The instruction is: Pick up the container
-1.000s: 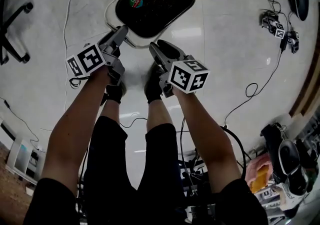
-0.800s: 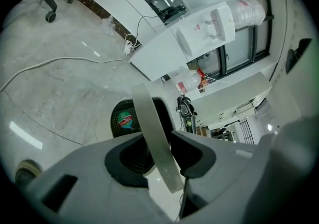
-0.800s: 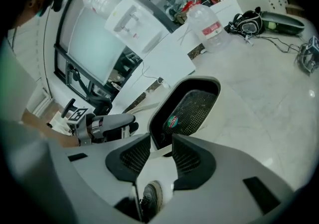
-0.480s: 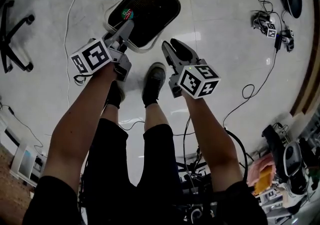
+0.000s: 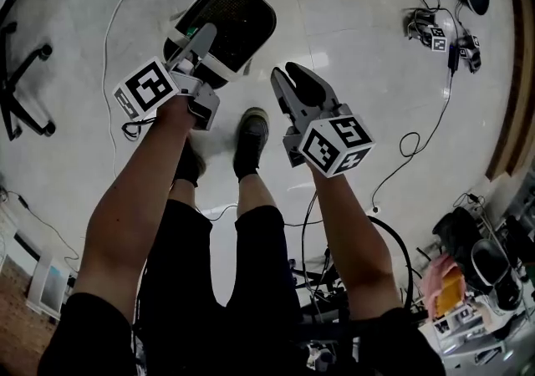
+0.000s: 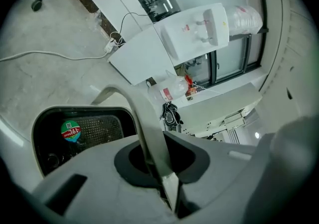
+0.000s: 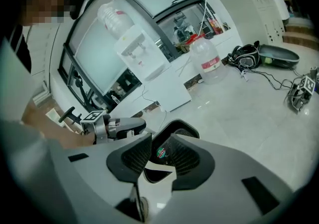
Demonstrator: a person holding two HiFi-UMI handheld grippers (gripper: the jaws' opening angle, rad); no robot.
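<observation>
One green-and-red round sticker [image 6: 71, 131] inside container [image 6: 102, 129], digits unclear.

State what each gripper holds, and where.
The left gripper, jaws just closed further, clamps the container by its handle; the right gripper, jaws also closing, holds nothing.

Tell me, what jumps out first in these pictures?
The big black container with a white rim shows against the pale floor, top middle of the head view. The left gripper, its fingers just closing, pinches the container's white handle, just beyond the person's dark shoes.
</observation>
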